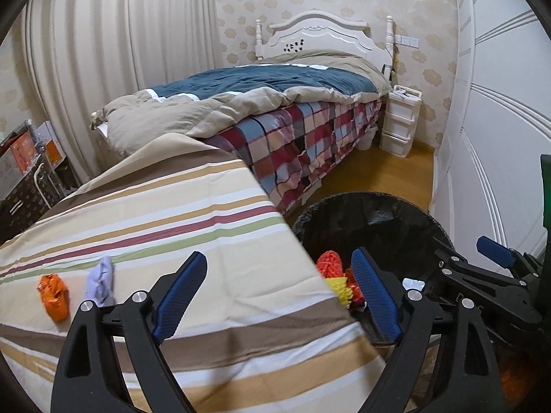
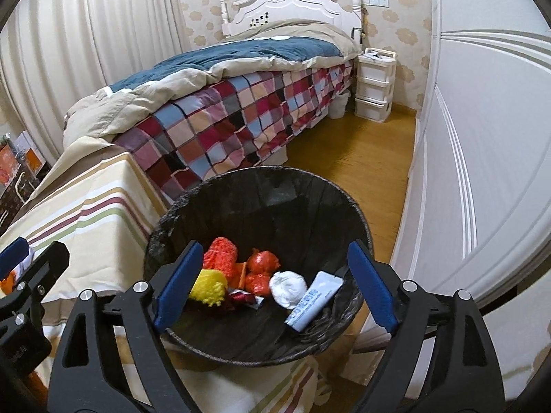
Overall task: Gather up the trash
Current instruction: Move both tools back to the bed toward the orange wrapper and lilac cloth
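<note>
Right wrist view: right tool (image 2: 275, 285) hangs released over the black bin (image 2: 261, 192) holding crumpled trash and a white tube (image 2: 315, 301). Left tool (image 1: 279, 294), also released, sits above the striped bench (image 1: 155, 206), where orange scrap (image 1: 53, 296) and lilac scrap (image 1: 101, 280) lie.

Left wrist view: low over the striped cloth (image 1: 144, 206), angled down, facing the bed (image 1: 275, 103); right wrist view: close above the black bin (image 2: 179, 227), tilted into it — same heading; shared — bed, bin, cloth edge, white drawers (image 2: 373, 86).
</note>
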A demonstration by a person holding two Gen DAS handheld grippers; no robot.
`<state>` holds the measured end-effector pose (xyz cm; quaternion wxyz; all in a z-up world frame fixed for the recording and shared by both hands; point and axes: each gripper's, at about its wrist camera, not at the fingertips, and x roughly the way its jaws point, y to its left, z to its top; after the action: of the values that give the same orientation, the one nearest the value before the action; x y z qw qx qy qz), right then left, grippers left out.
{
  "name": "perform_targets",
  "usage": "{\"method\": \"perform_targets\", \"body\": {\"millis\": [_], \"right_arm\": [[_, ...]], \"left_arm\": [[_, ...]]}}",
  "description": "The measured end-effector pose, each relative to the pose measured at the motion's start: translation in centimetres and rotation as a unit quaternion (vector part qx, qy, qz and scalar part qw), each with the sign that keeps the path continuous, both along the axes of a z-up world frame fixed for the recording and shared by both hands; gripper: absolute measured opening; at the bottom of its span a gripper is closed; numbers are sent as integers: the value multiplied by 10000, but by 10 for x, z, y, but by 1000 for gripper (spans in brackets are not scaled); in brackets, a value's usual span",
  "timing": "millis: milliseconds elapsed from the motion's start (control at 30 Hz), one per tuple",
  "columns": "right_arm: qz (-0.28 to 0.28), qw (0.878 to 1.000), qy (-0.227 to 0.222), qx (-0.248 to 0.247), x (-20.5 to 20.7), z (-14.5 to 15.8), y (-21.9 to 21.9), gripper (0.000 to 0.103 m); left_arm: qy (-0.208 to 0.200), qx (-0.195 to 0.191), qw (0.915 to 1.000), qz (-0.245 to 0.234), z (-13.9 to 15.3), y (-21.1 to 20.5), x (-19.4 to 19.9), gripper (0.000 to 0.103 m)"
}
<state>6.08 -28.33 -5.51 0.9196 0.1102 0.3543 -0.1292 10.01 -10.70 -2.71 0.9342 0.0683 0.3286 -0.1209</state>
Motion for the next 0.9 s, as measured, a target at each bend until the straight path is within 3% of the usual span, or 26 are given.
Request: {"method": "perform_targets", "body": {"millis": [500, 900], "right_arm": [[924, 9956, -59, 141, -6, 14, 84, 85], [1896, 9816, 210, -89, -1, 8, 176, 85]], "left_arm": [[7, 57, 9965, 835, 2, 90, -21, 86], [301, 153, 9834, 1784, -14, 180, -32, 86]]}}
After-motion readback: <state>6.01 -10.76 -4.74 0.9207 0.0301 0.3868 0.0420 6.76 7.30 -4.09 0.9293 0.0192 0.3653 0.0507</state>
